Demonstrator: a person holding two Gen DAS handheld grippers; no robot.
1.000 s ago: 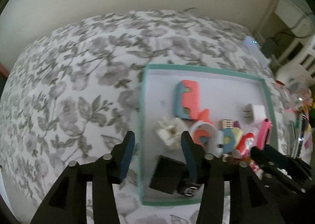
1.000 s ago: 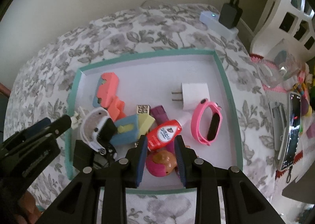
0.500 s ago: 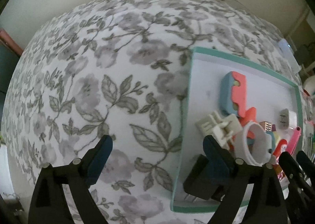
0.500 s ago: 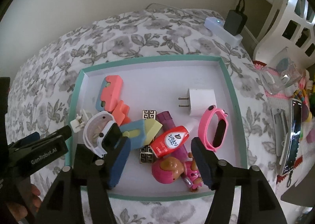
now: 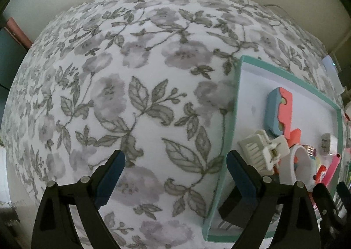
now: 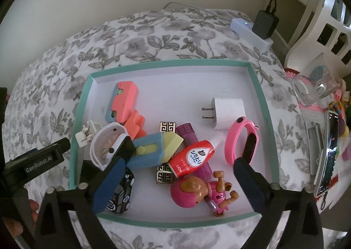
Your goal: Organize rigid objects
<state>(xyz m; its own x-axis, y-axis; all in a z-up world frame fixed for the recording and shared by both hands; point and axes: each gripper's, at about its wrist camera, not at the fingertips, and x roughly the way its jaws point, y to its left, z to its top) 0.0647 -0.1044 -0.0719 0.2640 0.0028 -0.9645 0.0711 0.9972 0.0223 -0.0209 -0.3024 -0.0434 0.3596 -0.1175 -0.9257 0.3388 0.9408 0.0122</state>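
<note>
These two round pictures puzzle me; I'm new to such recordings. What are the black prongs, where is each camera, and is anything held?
No robot here: a person holds a two-finger tool in each hand, each carrying a fisheye camera looking along its fingers. The left tool is open over the flowered cloth, beside the teal tray. The right tool is open above the tray, which holds a white charger, a pink band, a red bottle and a pink doll. Nothing is held.

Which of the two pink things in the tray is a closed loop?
The pink wristband with the black face, beside the white charger; the pink doll figure is solid.
</note>
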